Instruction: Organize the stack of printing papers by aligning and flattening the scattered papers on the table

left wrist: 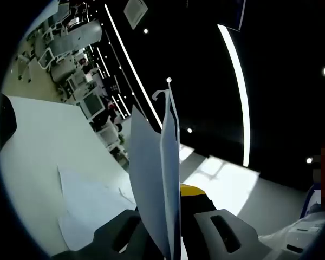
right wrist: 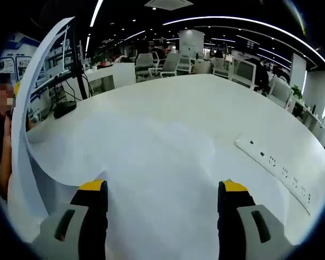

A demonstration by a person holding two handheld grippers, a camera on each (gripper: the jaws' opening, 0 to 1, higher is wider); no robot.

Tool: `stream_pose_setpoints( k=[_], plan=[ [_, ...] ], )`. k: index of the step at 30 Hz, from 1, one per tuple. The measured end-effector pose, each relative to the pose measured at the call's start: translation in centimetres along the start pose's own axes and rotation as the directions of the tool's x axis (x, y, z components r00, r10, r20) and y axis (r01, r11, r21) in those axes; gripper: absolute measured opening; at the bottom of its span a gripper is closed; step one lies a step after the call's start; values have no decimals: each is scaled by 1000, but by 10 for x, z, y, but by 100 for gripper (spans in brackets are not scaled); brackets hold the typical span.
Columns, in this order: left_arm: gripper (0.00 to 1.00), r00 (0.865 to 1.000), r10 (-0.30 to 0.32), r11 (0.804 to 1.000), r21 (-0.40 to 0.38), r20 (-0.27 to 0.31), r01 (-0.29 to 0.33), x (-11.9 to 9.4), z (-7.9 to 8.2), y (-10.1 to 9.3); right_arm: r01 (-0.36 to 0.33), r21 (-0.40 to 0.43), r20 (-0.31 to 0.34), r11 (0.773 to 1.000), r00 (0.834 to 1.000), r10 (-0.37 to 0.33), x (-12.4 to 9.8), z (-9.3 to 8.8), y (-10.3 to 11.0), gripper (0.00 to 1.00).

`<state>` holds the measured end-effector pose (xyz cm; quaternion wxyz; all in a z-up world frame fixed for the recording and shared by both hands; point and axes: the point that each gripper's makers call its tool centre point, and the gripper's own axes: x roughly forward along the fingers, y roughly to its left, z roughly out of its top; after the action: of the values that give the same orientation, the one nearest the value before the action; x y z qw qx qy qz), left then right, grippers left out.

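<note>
In the left gripper view my left gripper is shut on a few white paper sheets that stand up edge-on between the jaws, their top corner curled. More sheets lie flat on the white table below. In the right gripper view my right gripper is open, its yellow-tipped fingers hovering just over loose sheets spread on the table. At the left a sheet curls steeply upward off the pile.
A white power strip lies on the table at the right. A person's arm is at the left edge. Cables and a dark stand sit at the far left, office chairs and monitors beyond the table.
</note>
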<state>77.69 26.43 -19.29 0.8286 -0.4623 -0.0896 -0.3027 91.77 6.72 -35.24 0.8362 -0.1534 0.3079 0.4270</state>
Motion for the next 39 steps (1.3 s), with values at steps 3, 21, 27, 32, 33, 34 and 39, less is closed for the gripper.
stream_pose_setpoints(
  k=[3, 21, 27, 32, 33, 34, 39],
  plan=[
    [6, 1000, -1, 1000, 0, 1, 1, 0, 0, 0, 0, 1, -6, 1000, 1000, 0, 1, -1, -2, 78],
    [6, 1000, 1, 1000, 3, 3, -1, -1, 1, -1, -3, -5, -14, 1000, 1000, 3, 5, -4, 3, 72],
    [6, 1000, 1, 1000, 5, 9, -1, -2, 4, 0, -1, -3, -13, 1000, 1000, 1, 6, -4, 5, 68],
    [6, 1000, 2, 1000, 6, 13, -2, -2, 5, 1, 6, 3, -8, 1000, 1000, -6, 6, -4, 4, 66],
    [6, 1000, 2, 1000, 5, 13, -2, -2, 6, 1, 7, 4, -7, 1000, 1000, -7, 6, -4, 4, 66],
    [6, 1000, 1, 1000, 7, 14, -1, -2, 6, 1, 7, 5, -5, 1000, 1000, -7, 5, -4, 3, 66],
    [6, 1000, 0, 1000, 8, 14, -1, -2, 4, -1, 9, 6, 4, 1000, 1000, -9, 5, -4, 1, 65]
  ],
)
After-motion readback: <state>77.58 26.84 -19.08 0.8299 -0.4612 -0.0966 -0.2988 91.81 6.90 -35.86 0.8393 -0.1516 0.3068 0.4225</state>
